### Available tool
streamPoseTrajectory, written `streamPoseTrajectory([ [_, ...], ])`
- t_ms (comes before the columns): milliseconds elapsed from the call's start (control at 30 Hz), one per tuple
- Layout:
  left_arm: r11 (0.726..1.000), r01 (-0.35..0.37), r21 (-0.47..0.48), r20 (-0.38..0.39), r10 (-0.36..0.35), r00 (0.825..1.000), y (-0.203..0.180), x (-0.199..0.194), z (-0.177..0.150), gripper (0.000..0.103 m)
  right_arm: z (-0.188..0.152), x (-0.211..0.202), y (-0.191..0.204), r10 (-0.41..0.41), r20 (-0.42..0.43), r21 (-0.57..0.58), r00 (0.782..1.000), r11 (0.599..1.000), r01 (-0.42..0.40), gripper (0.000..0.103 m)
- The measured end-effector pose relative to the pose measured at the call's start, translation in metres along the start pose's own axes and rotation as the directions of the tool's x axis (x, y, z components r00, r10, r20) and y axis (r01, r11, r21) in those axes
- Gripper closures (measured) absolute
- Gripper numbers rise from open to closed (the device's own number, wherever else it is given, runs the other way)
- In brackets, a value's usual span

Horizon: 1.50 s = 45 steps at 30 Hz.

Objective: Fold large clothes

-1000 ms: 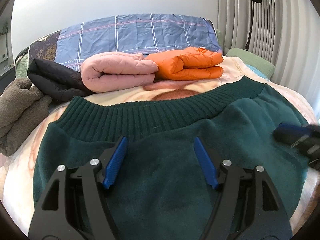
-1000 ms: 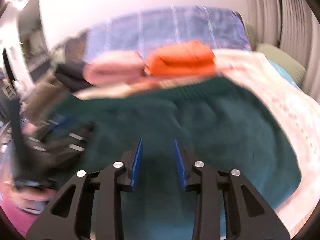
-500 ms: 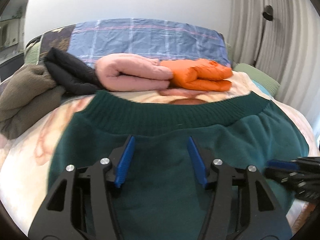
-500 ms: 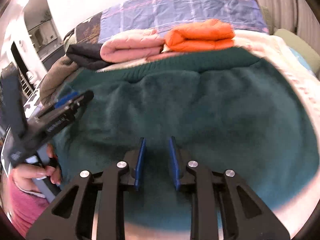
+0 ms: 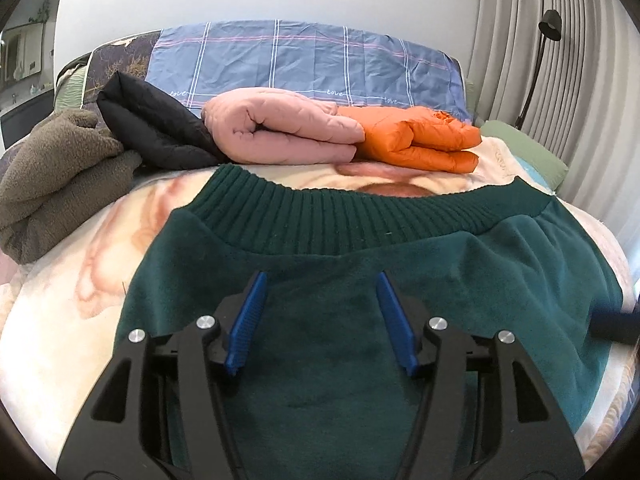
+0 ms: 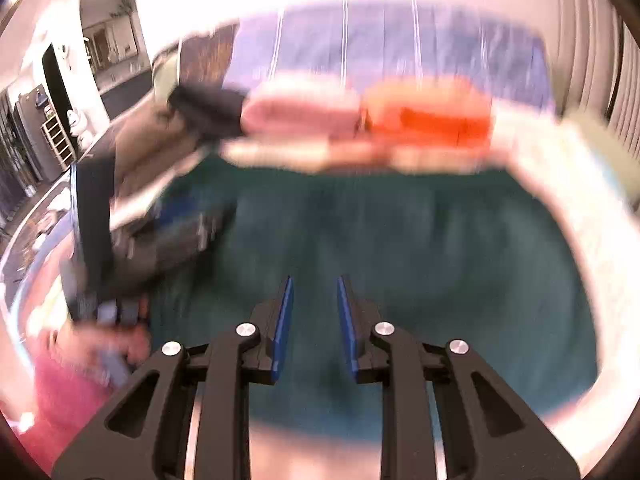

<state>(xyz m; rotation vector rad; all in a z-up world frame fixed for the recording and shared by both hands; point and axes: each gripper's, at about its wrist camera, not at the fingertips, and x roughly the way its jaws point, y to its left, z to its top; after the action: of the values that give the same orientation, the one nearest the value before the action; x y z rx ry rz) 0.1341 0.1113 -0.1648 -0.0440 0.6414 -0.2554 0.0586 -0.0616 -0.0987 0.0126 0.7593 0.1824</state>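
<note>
A dark green sweater [image 5: 360, 320] lies spread flat on the bed [image 5: 80, 312], its ribbed band on the far side, directly under and ahead of both claws. The left claw [image 5: 320, 320] hovers over the middle of the cloth with its blue pads spread wide and nothing between them. The right claw [image 6: 314, 328] hangs over the same cloth with a narrower gap, also empty.

Judged from here, the next fold wants each claw at an outer edge, not the middle, pinching the full thickness so the layers lift together and the ribbed band stays straight.

Beyond the left claw, past the band, sit a brown fleece [image 5: 56, 176], a pink jacket [image 5: 280, 132], a black jacket [image 5: 152, 128] and an orange jacket [image 5: 420, 144], already folded or heaped against a checked blue pillow [image 5: 304, 60]. The left view shows these sharply, and only a dark sliver of the other tool at its right edge. The right view is smeared by motion, yet alone shows the left tool and the hand [image 6: 120, 340] gripping it, off to the right claw's left.
</note>
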Motion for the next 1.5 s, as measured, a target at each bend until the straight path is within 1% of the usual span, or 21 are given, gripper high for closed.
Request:
streamPoseTrajectory([
  [33, 1.000, -0.001, 0.002, 0.001, 0.001, 1.000, 0.000, 0.000, 0.000, 0.044, 0.011, 0.012, -0.003, -0.018, 0.009, 0.007, 1.000, 1.000, 0.018, 0.079],
  [67, 1.000, -0.001, 0.001, 0.001, 0.001, 1.000, 0.000, 0.000, 0.000, 0.044, 0.015, 0.028, -0.009, -0.022, -0.024, 0.023, 0.999, 0.999, 0.022, 0.078],
  [100, 1.000, 0.001, 0.000, 0.001, -0.001, 1.000, 0.000, 0.000, 0.000, 0.044, 0.013, 0.059, -0.021, -0.025, -0.119, 0.060, 0.993, 0.998, 0.032, 0.076],
  [133, 1.000, 0.005, -0.003, 0.001, -0.005, 1.000, 0.000, 0.000, 0.000, 0.044, 0.004, 0.089, -0.035, 0.015, -0.210, 0.121, 0.978, 0.993, 0.011, 0.076],
  [167, 1.000, 0.014, -0.009, 0.001, -0.014, 1.000, 0.001, 0.000, 0.000, 0.044, -0.003, 0.102, -0.045, 0.061, -0.197, 0.160, 0.979, 0.987, -0.030, 0.076],
  [300, 1.000, 0.022, -0.012, 0.003, -0.022, 1.000, 0.001, -0.001, 0.000, 0.043, 0.019, 0.081, -0.043, 0.060, -0.244, 0.172, 0.968, 0.985, -0.018, 0.077],
  [400, 1.000, 0.025, -0.017, 0.002, -0.025, 1.000, 0.002, -0.001, 0.000, 0.043, 0.058, 0.071, -0.045, 0.016, -0.167, 0.144, 0.986, 0.990, 0.008, 0.077],
  [433, 1.000, 0.024, -0.016, 0.004, -0.023, 1.000, 0.002, -0.001, -0.001, 0.043, 0.058, 0.068, -0.046, 0.003, -0.143, 0.139, 0.990, 0.990, 0.017, 0.076],
  [467, 1.000, 0.024, -0.016, 0.004, -0.024, 1.000, 0.002, -0.001, -0.001, 0.043, 0.072, 0.076, -0.049, 0.019, -0.131, 0.154, 0.991, 0.988, 0.001, 0.076],
  [533, 0.999, 0.027, -0.019, 0.005, -0.027, 1.000, 0.003, -0.002, -0.001, 0.043, 0.085, 0.104, -0.054, 0.064, -0.171, 0.197, 0.983, 0.980, -0.030, 0.076],
  [600, 0.999, 0.029, -0.022, 0.005, -0.029, 1.000, 0.003, -0.001, 0.000, 0.043, 0.071, 0.168, -0.065, 0.026, -0.308, 0.192, 0.951, 0.981, 0.035, 0.076],
  [633, 0.999, 0.035, -0.024, 0.007, -0.035, 0.999, 0.003, -0.002, 0.000, 0.042, 0.059, 0.190, -0.068, 0.011, -0.336, 0.175, 0.942, 0.983, 0.051, 0.076],
  [667, 0.998, 0.052, -0.028, 0.007, -0.052, 0.999, 0.003, -0.002, 0.000, 0.042, 0.057, 0.197, -0.069, 0.002, -0.319, 0.164, 0.948, 0.985, 0.053, 0.076],
  [733, 0.999, 0.047, -0.017, 0.004, -0.047, 0.999, 0.002, -0.002, -0.001, 0.038, 0.061, 0.192, -0.064, -0.024, -0.316, 0.147, 0.948, 0.986, 0.074, 0.076],
  [1033, 0.998, 0.063, -0.022, 0.008, -0.063, 0.998, 0.002, -0.002, 0.000, 0.034, 0.061, 0.177, -0.062, -0.025, -0.284, 0.135, 0.959, 0.989, 0.066, 0.076],
  [1133, 0.997, 0.071, -0.028, 0.013, -0.071, 0.997, 0.003, -0.002, 0.000, 0.034, 0.067, 0.123, -0.055, -0.021, -0.202, 0.156, 0.979, 0.986, 0.053, 0.073],
  [1233, 0.997, 0.075, -0.032, 0.014, -0.075, 0.997, 0.004, -0.003, -0.001, 0.034, 0.053, 0.077, -0.041, -0.037, -0.139, 0.093, 0.990, 0.994, 0.051, 0.069],
  [1333, 0.996, 0.078, -0.033, 0.015, -0.077, 0.997, 0.004, -0.003, -0.001, 0.034, 0.011, 0.105, -0.047, -0.005, -0.248, 0.106, 0.969, 0.994, 0.032, 0.066],
  [1400, 0.996, 0.084, -0.035, 0.014, -0.083, 0.996, 0.004, -0.003, -0.001, 0.034, 0.001, 0.107, -0.034, -0.077, -0.170, -0.022, 0.983, 0.997, 0.074, 0.064],
  [1433, 0.996, 0.080, -0.038, 0.010, -0.080, 0.997, 0.003, -0.002, 0.000, 0.034, 0.003, 0.104, -0.031, -0.095, -0.169, -0.015, 0.981, 0.995, 0.094, 0.064],
  [1500, 0.996, 0.082, -0.045, 0.006, -0.082, 0.997, 0.005, -0.002, 0.001, 0.034, 0.009, 0.100, -0.035, -0.071, -0.183, 0.041, 0.981, 0.996, 0.080, 0.064],
])
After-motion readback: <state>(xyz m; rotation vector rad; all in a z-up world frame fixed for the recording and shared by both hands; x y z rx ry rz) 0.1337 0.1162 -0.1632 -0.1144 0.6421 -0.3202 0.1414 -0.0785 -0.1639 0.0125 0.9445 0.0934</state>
